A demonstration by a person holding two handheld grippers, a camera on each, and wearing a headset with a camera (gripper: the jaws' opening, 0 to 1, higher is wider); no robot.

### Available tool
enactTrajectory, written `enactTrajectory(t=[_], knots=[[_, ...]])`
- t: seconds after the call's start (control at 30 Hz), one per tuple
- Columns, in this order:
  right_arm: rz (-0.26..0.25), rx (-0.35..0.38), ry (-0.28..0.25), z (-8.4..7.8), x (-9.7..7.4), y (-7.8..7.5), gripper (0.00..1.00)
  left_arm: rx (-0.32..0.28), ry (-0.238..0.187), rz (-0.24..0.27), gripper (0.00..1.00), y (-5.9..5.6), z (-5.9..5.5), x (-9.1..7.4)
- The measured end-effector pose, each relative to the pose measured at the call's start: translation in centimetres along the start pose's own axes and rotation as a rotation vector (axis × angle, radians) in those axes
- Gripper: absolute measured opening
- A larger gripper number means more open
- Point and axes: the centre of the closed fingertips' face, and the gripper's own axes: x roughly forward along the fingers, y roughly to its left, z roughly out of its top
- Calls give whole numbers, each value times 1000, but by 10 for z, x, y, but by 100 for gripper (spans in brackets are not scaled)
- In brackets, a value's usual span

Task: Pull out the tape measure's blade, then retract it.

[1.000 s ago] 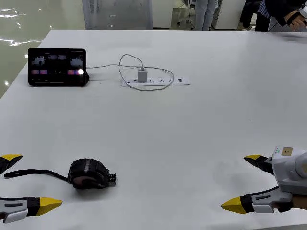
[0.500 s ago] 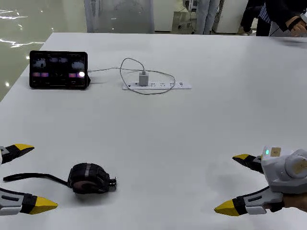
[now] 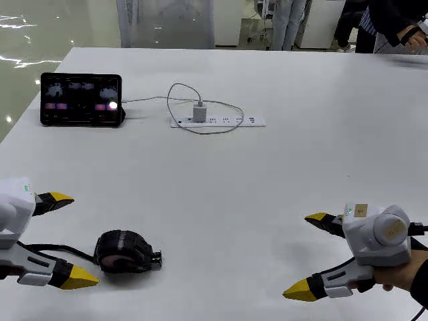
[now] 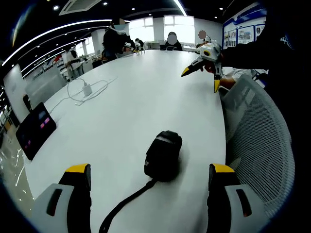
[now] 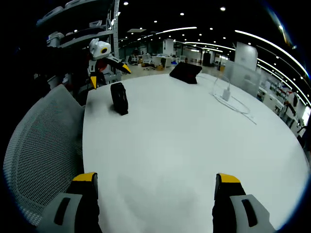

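Since the earlier frames the left gripper (image 3: pixel 72 238) has advanced from the left edge toward the tape measure (image 3: pixel 124 251), and the right gripper (image 3: pixel 304 255) has come in leftward. The tape measure has not shifted on the table (image 3: pixel 267 174).

Jaws: both grippers stand wide apart and hold nothing.

Location: the black tape measure lies on its side at the near left of the table. Its blade tip (image 3: pixel 156 254) points right, and its wrist strap (image 3: pixel 67 250) trails left between the left gripper's jaws. In the left gripper view the case sits just ahead, centred in the gap.

Step in hand, as judged: securing the case. The left jaws should carry on over the strap and close across the case's flat sides, leaving the blade mouth free. The right gripper should then pinch the tip and draw straight to the right.

Clearance: the table between case and right gripper is bare, giving the blade room. The tablet (image 3: pixel 81 99) and power strip (image 3: pixel 217 121) lie well apart on the far side. The near table edge is close, so the pull should run parallel to it.
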Motion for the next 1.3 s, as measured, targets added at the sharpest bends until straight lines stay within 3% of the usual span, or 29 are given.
enactTrajectory(t=[0.23, 0.53, 0.63, 0.8, 0.93, 1.07, 1.3], knots=[[22, -44, -9, 10, 9, 2, 99, 109, 75, -25, 99, -3, -1, 13], [49, -108, -38, 27, 26, 8, 99, 165, 118, -101, 98, -16, 2, 32], [50, -112, -46, 33, 34, 8, 99, 217, 157, -117, 90, -19, 0, 34], [67, -91, -68, 45, 51, 13, 99, 238, 175, -149, 86, -25, 3, 41], [94, -108, -68, 55, 63, 21, 99, 244, 186, -169, 85, -28, 5, 46], [123, -134, -83, 68, 75, 28, 99, 285, 212, -172, 81, -26, 3, 53], [167, -159, -85, 81, 98, 41, 99, 297, 243, -197, 66, -32, -1, 63]])
